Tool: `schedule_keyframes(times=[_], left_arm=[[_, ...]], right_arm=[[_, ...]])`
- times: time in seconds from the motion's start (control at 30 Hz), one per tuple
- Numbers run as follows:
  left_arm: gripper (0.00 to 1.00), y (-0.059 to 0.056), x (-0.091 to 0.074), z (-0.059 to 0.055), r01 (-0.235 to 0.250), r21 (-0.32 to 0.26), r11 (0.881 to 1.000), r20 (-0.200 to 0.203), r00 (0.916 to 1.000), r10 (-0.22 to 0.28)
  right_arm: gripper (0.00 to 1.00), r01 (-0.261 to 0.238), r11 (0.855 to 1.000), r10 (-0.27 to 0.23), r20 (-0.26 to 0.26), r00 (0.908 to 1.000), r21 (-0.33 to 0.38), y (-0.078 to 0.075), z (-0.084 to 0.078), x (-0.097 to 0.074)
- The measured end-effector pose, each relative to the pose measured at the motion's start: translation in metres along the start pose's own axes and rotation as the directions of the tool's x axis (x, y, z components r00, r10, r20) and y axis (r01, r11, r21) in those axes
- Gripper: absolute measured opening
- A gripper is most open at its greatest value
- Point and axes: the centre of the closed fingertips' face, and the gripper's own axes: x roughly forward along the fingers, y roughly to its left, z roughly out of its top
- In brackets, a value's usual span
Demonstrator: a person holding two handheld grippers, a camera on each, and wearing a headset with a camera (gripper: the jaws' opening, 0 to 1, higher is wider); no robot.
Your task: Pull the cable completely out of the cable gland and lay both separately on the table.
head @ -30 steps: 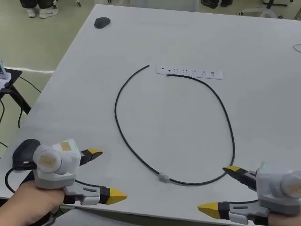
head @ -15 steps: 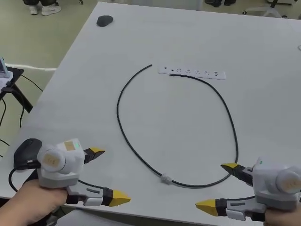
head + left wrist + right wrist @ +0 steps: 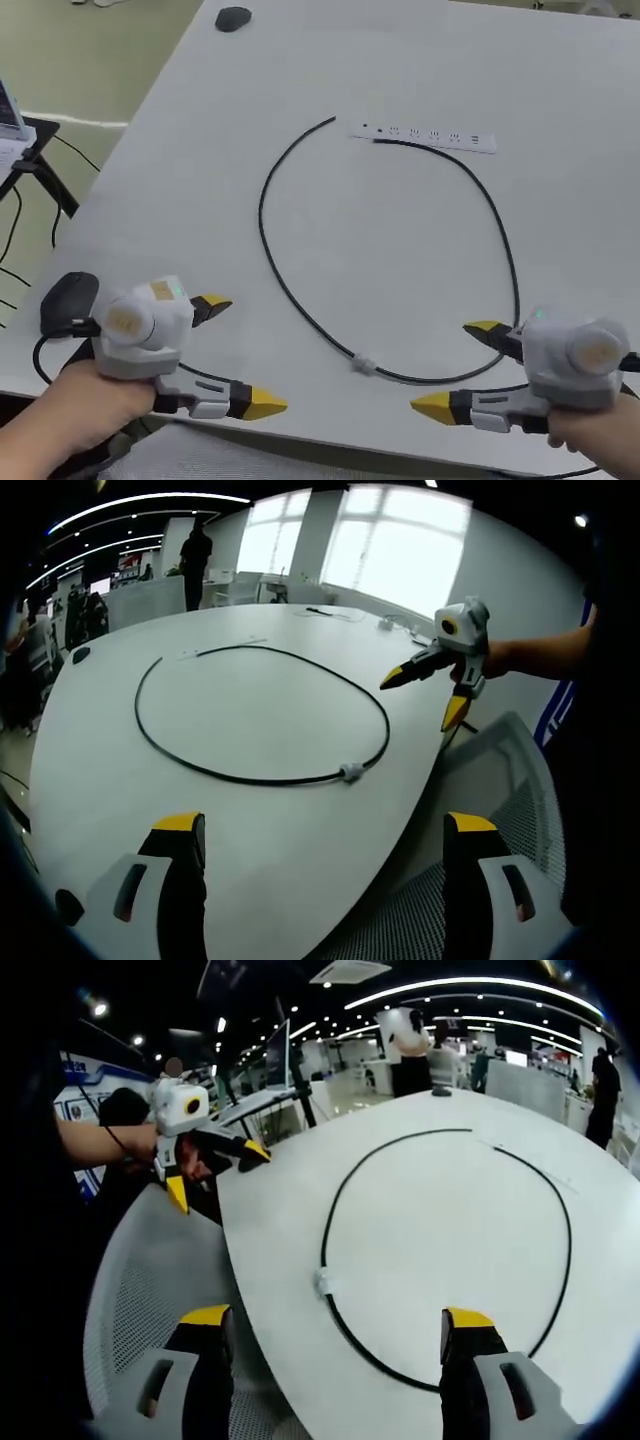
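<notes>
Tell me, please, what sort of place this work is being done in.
Most likely a large open-plan office or lab hall: a wide white table with a power strip on it, tall windows and long ceiling light strips, and people standing among other desks in the background.

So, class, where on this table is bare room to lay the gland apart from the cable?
Bare: inside the cable loop, up to the power strip; also left of it, toward the table edge. Crowded: the near edge, the gland between left gripper and right gripper.
</notes>
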Motion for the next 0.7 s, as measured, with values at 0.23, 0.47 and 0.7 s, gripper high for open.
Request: schedule_keyframes(times=[0.23,0.47,0.7], left_arm=[[0.98,0.003,-0.001,-0.002,0.000,-0.003,1.000,-0.003,1.0000,0.000],[0.98,0.002,0.001,-0.003,0.006,-0.004,1.000,-0.004,1.0000,-0.006],[0.97,0.000,0.002,-0.006,0.018,-0.005,1.000,-0.009,0.9998,-0.018]], right_arm=[[0.79,-0.017,0.999,0.015,-0.047,0.9988,-0.041,0.005,0.002,0.018],[0.67,-0.021,0.998,0.015,-0.094,0.9955,-0.063,0.002,0.004,0.035],[0.56,-0.046,0.995,0.033,-0.133,0.9905,-0.092,0.007,0.003,0.050]])
